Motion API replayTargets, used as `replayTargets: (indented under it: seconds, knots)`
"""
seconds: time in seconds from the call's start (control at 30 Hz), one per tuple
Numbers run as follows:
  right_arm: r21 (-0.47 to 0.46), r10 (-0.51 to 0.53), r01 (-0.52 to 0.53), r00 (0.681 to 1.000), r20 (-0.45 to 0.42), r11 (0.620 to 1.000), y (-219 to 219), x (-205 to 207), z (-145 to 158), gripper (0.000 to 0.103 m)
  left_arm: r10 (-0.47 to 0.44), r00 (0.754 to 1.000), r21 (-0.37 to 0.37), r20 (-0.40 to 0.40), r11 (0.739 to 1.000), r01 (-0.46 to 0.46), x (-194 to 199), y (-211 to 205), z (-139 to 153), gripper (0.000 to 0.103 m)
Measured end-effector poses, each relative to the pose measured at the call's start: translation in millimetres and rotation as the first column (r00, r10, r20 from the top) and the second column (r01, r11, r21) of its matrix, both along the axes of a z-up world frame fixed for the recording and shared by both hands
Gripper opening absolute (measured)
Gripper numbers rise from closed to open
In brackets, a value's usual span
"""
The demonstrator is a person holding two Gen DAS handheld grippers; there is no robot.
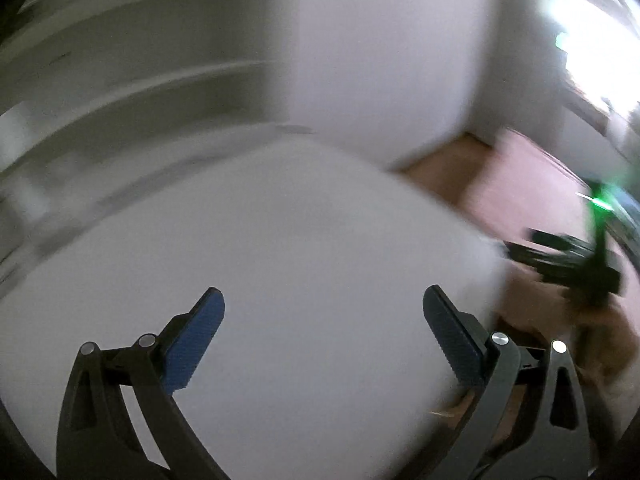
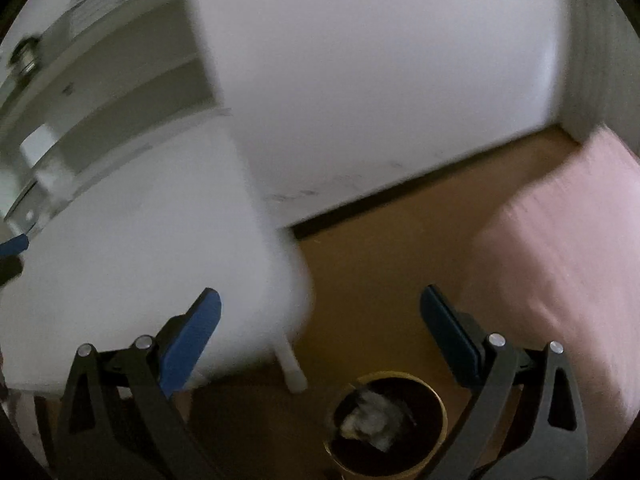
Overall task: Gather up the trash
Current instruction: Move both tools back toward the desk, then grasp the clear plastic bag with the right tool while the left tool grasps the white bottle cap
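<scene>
My right gripper (image 2: 320, 324) is open and empty, hanging above a round gold-rimmed bin (image 2: 386, 426) on the brown floor. Crumpled white trash (image 2: 370, 422) lies inside the bin. My left gripper (image 1: 323, 320) is open and empty over the white table top (image 1: 260, 240); no trash shows on the blurred table. The right gripper appears blurred at the right edge of the left wrist view (image 1: 580, 260), off the table's edge. One blue fingertip (image 2: 14, 245) of the left gripper shows at the far left of the right wrist view.
The white table (image 2: 140, 260) has a white leg (image 2: 290, 368) beside the bin. A pink bed or cushion (image 2: 560, 260) lies to the right. A white wall (image 2: 380, 80) stands behind, white shelving (image 1: 140, 60) to the left, and a bright window (image 1: 592, 32) at the far right.
</scene>
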State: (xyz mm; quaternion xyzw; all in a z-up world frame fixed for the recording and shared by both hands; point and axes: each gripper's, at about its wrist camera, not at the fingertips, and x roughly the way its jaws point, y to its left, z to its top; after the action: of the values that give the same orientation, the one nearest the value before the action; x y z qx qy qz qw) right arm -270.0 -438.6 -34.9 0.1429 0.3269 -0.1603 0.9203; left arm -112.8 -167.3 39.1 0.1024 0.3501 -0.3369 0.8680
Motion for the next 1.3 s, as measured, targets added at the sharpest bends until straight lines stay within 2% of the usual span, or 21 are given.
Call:
replayTargets:
  seconds: [0.03, 0.1, 0.13, 0.17, 0.2, 0.27, 0.33, 0.4, 0.47, 0.63, 0.7, 0.77, 0.87, 0.93, 1.0, 1.07, 1.13, 1.23, 1.3]
  knots:
    - [-0.018, 0.03, -0.029, 1.0, 0.005, 0.999, 15, 15, 5, 0.096, 0.098, 0.995, 0.002, 0.007, 0.995, -0.098, 17, 31, 0, 0.096]
    - [-0.039, 0.084, -0.084, 0.996, 0.015, 0.996, 39, 38, 11, 0.096, 0.269, 0.963, 0.007, 0.01, 0.963, -0.269, 45, 85, -1, 0.096]
    - [-0.062, 0.124, -0.123, 0.992, 0.021, 0.991, 59, 57, 18, 0.096, 0.378, 0.926, -0.006, 0.01, 0.926, -0.378, 61, 123, 0, 0.096]
    - [-0.077, 0.147, -0.145, 0.989, 0.024, 0.986, 72, 67, 21, 0.096, 0.433, 0.901, -0.018, 0.009, 0.901, -0.433, 68, 144, -1, 0.096]
    - [-0.095, 0.173, -0.17, 0.985, 0.024, 0.981, 87, 79, 24, 0.096, 0.512, 0.859, -0.038, 0.002, 0.858, -0.512, 78, 175, -2, 0.096]
    - [-0.126, 0.235, -0.231, 0.972, 0.013, 0.965, 121, 109, 30, 0.096, 0.589, 0.808, -0.069, -0.022, 0.805, -0.589, 94, 218, -4, 0.096]
    - [-0.112, 0.319, -0.316, 0.948, 0.013, 0.942, 152, 138, 34, 0.096, 0.625, 0.78, -0.079, -0.034, 0.776, -0.626, 115, 254, -8, 0.096]
    - [-0.114, 0.401, -0.395, 0.916, 0.03, 0.911, 182, 159, 39, 0.096, 0.656, 0.754, -0.056, -0.036, 0.752, -0.656, 135, 271, -15, 0.096]
    - [-0.143, 0.463, -0.453, 0.885, 0.041, 0.88, 216, 186, 46, 0.096, 0.657, 0.752, -0.056, -0.048, 0.75, -0.659, 154, 281, -22, 0.096]
    - [-0.142, 0.565, -0.555, 0.824, 0.047, 0.82, 276, 252, 56, 0.096, 0.605, 0.792, 0.001, -0.083, 0.795, -0.607, 207, 274, -38, 0.096]
    - [-0.159, 0.575, -0.563, 0.817, 0.037, 0.811, 293, 279, 59, 0.096, 0.601, 0.795, 0.005, -0.086, 0.798, -0.603, 222, 270, -38, 0.096]
    - [-0.155, 0.575, -0.565, 0.817, 0.027, 0.81, 307, 310, 60, 0.096, 0.596, 0.796, -0.029, -0.104, 0.798, -0.602, 235, 274, -37, 0.096]
    - [-0.103, 0.583, -0.578, 0.812, 0.027, 0.809, 315, 346, 58, 0.096, 0.579, 0.804, -0.048, -0.134, 0.807, -0.589, 240, 277, -37, 0.096]
    - [-0.071, 0.581, -0.578, 0.814, 0.023, 0.813, 322, 369, 58, 0.095, 0.579, 0.812, -0.048, -0.076, 0.811, -0.583, 236, 277, -30, 0.096]
    - [-0.067, 0.569, -0.567, 0.822, 0.009, 0.821, 328, 385, 55, 0.089, 0.584, 0.811, -0.023, -0.031, 0.811, -0.585, 232, 273, -27, 0.096]
    - [-0.047, 0.566, -0.566, 0.825, -0.016, 0.823, 332, 399, 49, 0.069, 0.575, 0.817, -0.01, -0.037, 0.818, -0.575, 234, 272, -29, 0.096]
    - [0.004, 0.598, -0.598, 0.801, -0.021, 0.801, 335, 408, 42, 0.054, 0.573, 0.818, 0.001, -0.055, 0.819, -0.574, 237, 272, -31, 0.096]
    - [-0.011, 0.589, -0.589, 0.808, 0.009, 0.808, 333, 399, 44, 0.042, 0.593, 0.801, 0.019, -0.079, 0.804, -0.594, 236, 282, -31, 0.096]
    - [-0.03, 0.556, -0.555, 0.829, 0.062, 0.831, 320, 383, 49, 0.039, 0.598, 0.795, 0.03, -0.101, 0.801, -0.598, 240, 285, -33, 0.096]
